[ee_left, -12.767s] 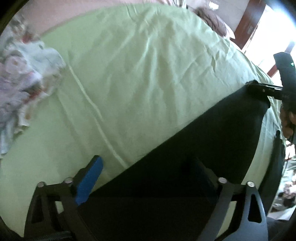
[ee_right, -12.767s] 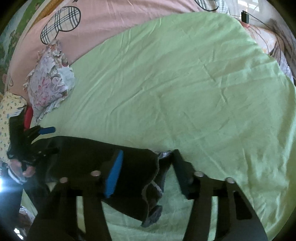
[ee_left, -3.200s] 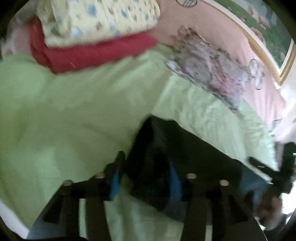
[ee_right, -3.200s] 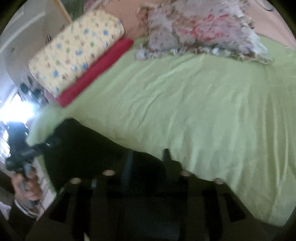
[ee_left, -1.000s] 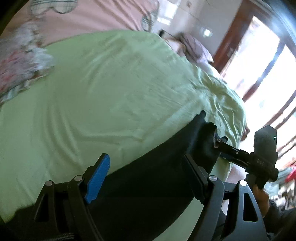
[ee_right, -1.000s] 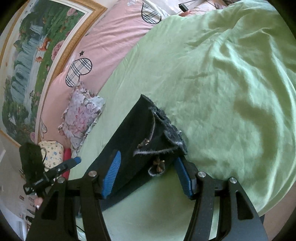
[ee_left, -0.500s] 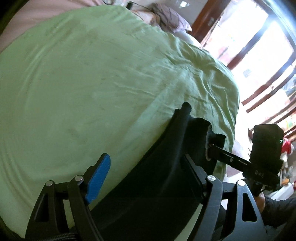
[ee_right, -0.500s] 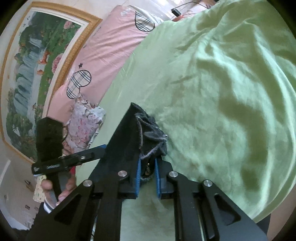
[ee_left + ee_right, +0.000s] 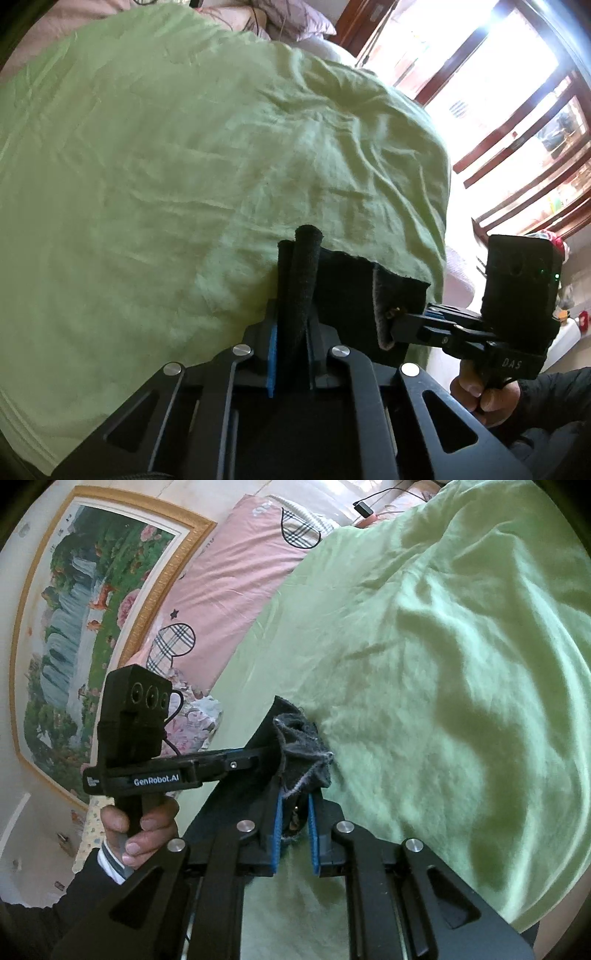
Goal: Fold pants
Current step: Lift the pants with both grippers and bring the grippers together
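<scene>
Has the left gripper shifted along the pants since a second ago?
Yes. The left gripper, its jaws having just closed on the black pants, now sits near the right gripper, closer to the green sheet's window-side edge.

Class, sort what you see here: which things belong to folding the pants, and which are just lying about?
Part of the job:
black pants
left gripper, shut on the pants
right gripper, shut on the pants
green bedsheet underneath them

Just lying about:
floral cushion
pink quilt
framed landscape painting
</scene>
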Available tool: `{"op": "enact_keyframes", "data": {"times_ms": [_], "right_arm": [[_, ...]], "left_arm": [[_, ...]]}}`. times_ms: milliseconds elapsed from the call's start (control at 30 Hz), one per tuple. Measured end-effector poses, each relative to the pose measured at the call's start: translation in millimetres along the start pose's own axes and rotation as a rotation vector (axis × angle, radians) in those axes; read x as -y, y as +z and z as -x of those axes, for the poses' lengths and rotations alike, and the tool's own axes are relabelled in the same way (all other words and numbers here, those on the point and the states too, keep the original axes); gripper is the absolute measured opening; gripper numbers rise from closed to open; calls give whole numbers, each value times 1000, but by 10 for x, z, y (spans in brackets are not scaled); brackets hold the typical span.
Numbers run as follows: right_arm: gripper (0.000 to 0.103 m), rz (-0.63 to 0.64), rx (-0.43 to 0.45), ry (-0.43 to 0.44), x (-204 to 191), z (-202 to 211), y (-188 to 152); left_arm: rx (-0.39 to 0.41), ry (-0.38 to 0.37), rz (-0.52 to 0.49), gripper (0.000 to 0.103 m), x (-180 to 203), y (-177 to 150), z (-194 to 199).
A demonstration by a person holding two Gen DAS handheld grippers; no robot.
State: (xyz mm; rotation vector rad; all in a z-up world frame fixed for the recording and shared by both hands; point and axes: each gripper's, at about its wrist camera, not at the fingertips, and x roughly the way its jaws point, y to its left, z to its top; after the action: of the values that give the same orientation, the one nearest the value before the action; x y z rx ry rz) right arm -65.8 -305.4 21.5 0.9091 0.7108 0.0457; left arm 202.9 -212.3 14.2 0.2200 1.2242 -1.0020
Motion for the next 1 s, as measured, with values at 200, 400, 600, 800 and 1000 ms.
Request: {"op": "enact_keyframes", "data": {"times_ms": [200, 400, 600, 800, 1000], "right_arm": [[13, 28, 6, 96, -123, 60, 44], [13, 123, -8, 197, -441, 94, 83], [13, 192, -50, 307, -755, 46, 50], [13, 276, -121, 374, -1091, -125, -72], [13, 310, -199, 401, -1291, -373, -252]], "left_arm": [[90, -43, 30, 10, 5, -86, 289], [181, -55, 32, 10, 63, -221, 696], [267, -65, 68, 10, 13, -501, 1089], [338, -63, 114, 10, -101, -831, 1313], [389, -75, 184, 10, -280, -1187, 1352]]}}
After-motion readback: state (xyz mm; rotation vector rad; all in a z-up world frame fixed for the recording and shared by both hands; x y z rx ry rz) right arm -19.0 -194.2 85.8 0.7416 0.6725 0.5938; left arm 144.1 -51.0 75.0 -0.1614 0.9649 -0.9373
